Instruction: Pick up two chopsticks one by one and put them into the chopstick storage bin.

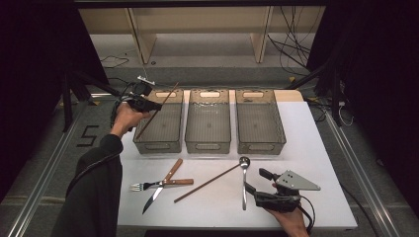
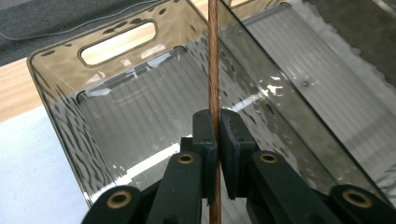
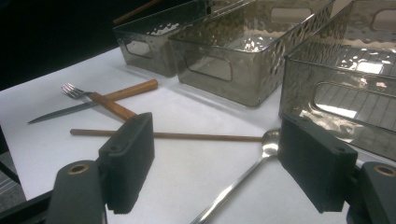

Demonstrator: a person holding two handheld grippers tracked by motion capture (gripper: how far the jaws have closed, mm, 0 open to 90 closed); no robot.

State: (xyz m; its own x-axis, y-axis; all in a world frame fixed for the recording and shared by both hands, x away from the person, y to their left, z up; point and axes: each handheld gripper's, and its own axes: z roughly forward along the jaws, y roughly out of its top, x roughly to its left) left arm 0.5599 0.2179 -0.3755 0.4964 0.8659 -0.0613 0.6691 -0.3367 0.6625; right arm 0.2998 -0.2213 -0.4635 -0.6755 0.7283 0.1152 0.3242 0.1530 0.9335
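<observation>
Right gripper [image 1: 253, 180], nearest in the high view at 5 o'clock, has its jaws open and holds nothing. Left gripper [image 1: 150, 105] at 10 o'clock grips a chopstick [image 1: 159, 109] over the left bin [image 1: 141, 139]. All three bins look empty; I judge the sorting has just begun. Left gripper view: jaws pinch the chopstick [image 2: 214, 70] above the bin [image 2: 56, 112]. Right gripper view: fork [image 3: 74, 91], knife [image 3: 60, 113], second chopstick [image 3: 187, 136] and spoon [image 3: 261, 151] lie on the table [image 3: 182, 182].
</observation>
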